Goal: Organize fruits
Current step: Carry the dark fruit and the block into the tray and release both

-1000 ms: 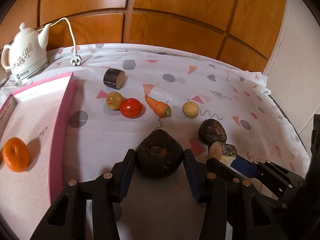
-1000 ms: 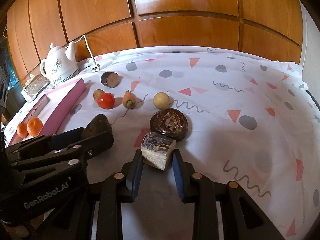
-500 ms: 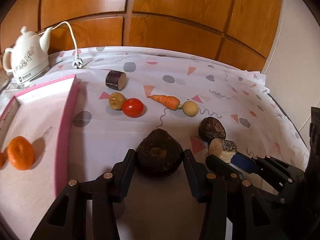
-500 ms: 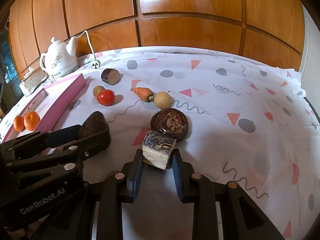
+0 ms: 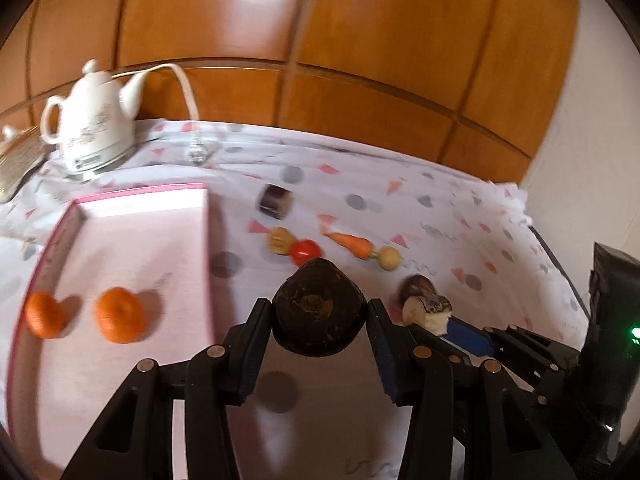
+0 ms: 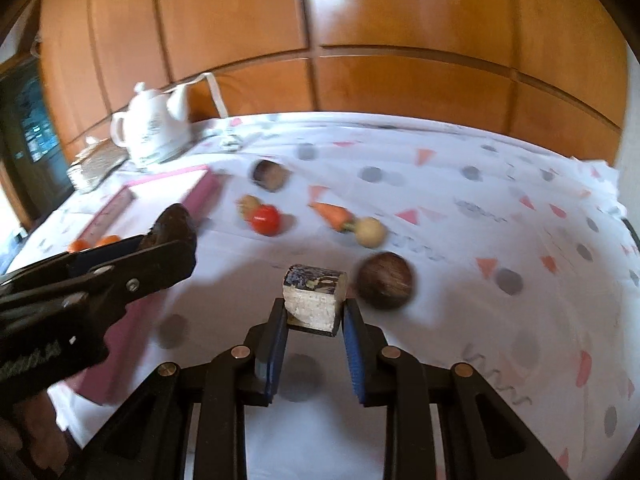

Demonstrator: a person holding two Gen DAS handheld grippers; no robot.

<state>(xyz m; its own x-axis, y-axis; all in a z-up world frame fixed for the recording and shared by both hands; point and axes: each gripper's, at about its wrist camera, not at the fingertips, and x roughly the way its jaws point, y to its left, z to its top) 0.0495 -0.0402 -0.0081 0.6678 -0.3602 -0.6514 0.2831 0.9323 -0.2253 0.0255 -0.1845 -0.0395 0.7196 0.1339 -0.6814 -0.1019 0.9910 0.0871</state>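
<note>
Left claw (image 5: pixel 318 330) gripped the dark bulb-shaped fruit (image 5: pixel 318 316), right claw (image 6: pixel 314 314) was clamped on the pale cut chunk (image 6: pixel 314 294), both clear of the bench (image 6: pixel 500 320). Best kept squeezed and level while carried left toward the pink tray (image 5: pixel 120 360), ahead-left of the left claw, landing clear of the two oranges (image 5: pixel 120 314) already in it.

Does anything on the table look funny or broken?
Yes. The chunk held in the right gripper is a cut piece, pale inside with dark skin, not whole. A dark stub beyond the tomato looks cut too. Nothing looks spilled.
</note>
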